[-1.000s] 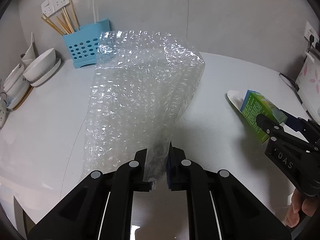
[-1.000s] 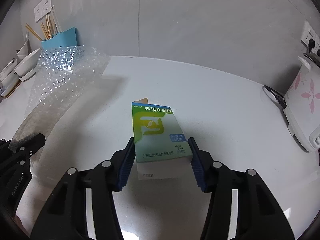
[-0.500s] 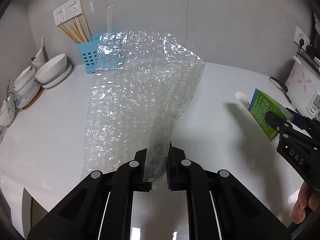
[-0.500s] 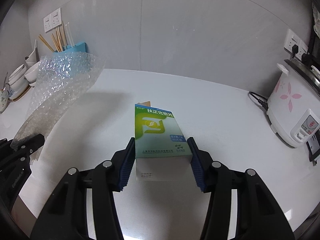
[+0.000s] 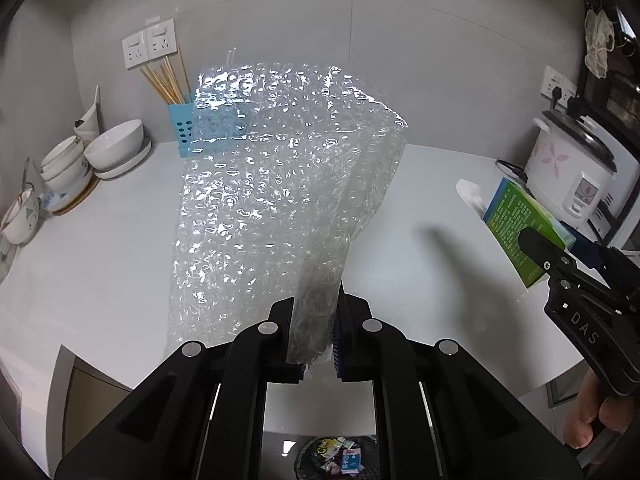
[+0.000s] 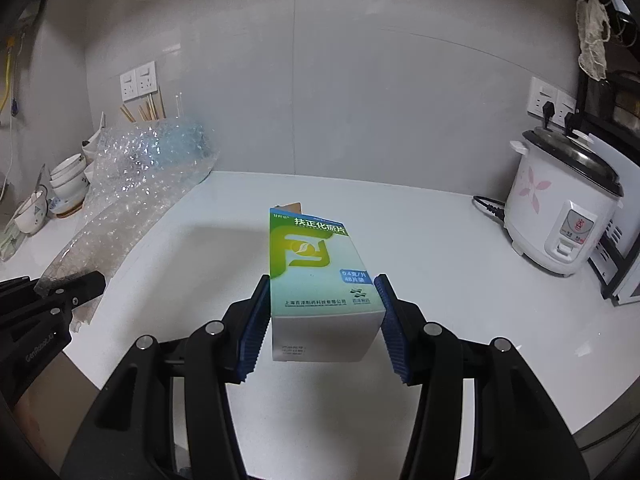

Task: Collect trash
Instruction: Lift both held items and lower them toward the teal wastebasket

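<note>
A large clear sheet of bubble wrap (image 5: 280,184) stands up in front of me, its lower corner pinched in my left gripper (image 5: 316,344), which is shut on it. The same bubble wrap (image 6: 132,184) shows at the left of the right wrist view, with the left gripper (image 6: 76,286) below it. My right gripper (image 6: 324,320) is shut on a green and white medicine box (image 6: 316,272), its blue pads pressed on the box's two sides. From the left wrist view the box (image 5: 520,228) and the right gripper (image 5: 560,256) hang at the far right, above the white counter (image 5: 420,280).
A blue chopstick holder (image 5: 180,132) and stacked white bowls (image 5: 112,152) stand at the back left. A white rice cooker (image 6: 560,208) sits at the right. Below the counter's front edge a dark bin (image 5: 336,456) holds several wrappers. A person's fingers (image 5: 592,420) grip the right handle.
Both grippers have pulled back and up from the counter with their loads; more of the wall, the rice cooker, the counter's front edge and the bin below have come into view.
</note>
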